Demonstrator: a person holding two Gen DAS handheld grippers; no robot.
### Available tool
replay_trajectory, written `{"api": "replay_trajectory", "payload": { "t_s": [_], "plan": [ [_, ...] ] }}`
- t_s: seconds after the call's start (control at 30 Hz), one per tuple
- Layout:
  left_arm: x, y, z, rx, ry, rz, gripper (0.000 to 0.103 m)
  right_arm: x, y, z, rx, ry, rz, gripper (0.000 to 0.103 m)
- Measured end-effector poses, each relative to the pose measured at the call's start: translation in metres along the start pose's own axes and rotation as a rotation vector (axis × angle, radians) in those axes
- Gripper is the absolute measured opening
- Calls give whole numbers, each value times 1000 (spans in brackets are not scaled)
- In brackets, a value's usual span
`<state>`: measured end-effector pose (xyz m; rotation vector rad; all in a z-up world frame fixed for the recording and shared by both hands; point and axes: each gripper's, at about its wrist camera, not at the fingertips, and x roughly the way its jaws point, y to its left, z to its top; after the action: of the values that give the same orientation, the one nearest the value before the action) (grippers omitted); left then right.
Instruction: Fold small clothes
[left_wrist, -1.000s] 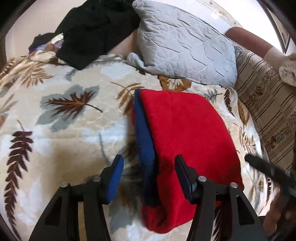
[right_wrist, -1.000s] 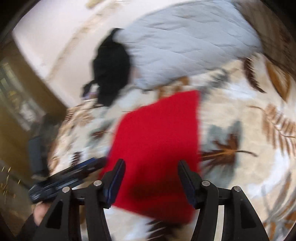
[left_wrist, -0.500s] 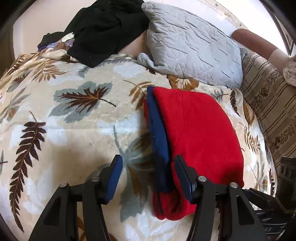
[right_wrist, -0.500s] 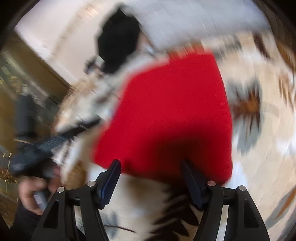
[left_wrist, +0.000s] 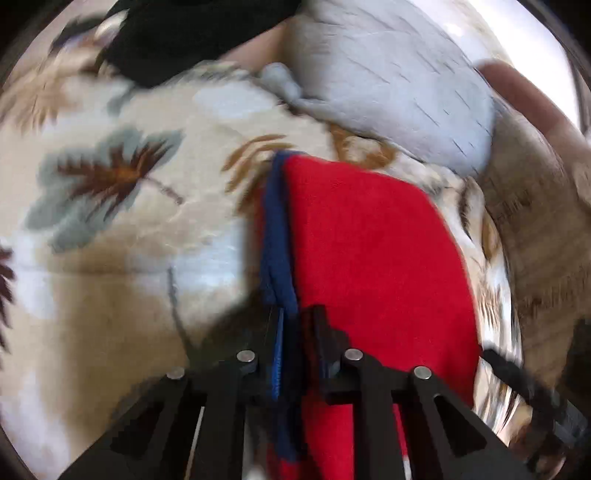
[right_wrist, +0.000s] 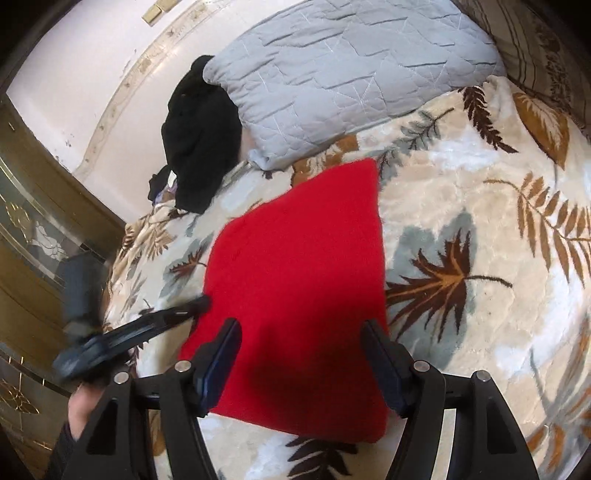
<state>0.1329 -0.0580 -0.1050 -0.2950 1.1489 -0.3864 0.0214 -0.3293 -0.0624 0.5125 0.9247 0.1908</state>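
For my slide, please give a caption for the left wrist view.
Left gripper pinching the blue edge of a folded red garment on a leaf-print blanket.

Bright daylight; L view motion-blurred, R sharp, fisheye-warped edges.

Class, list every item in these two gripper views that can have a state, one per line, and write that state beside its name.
left gripper: shut on the blue edge
right gripper: open, over the red garment
red garment: folded, lying flat on the blanket
blue edge: pinched at its near end
grey pillow: lying on the blanket's far end
black clothing: heaped, unfolded
blanket: spread out
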Motion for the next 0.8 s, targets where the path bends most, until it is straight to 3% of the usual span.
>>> {"api": "replay_trajectory", "payload": {
  "t_s": [0.07,0.1,0.13,0.17,0.27,0.3,0.4,0.43,0.57,0.67,0.8],
  "plan": [
    [-6,4,2,1,-20,8,17,-3,-1,-5,-12,-2,-4,71],
    [-9,3,2,24,-34,73,10,-3,-2,-5,-15,-2,-4,71],
    [-11,4,0,37,-35,129,9,-3,-3,-5,-13,0,-9,71],
    [-11,7,-2,30,-25,134,9,0,-3,-3,-5,-2,-6,71],
    [-23,13,-12,-15,-30,53,11,-2,0,-1,9,-17,17,71],
    [-28,11,-17,-6,-43,66,18,-5,3,-3,4,-20,26,71],
    [-43,3,-28,37,-82,88,58,-11,14,-9,-16,-25,36,72],
    [-49,-2,-32,55,-102,104,62,-13,18,-11,-17,-25,47,72],
    [-65,-22,-44,122,-132,136,62,-9,31,-24,-49,0,77,77],
    [-72,-32,-52,157,-141,153,62,18,20,-33,-19,91,22,77],
    [-83,-39,-60,181,-163,158,66,-1,32,-32,-38,38,50,77]
  ]
}}
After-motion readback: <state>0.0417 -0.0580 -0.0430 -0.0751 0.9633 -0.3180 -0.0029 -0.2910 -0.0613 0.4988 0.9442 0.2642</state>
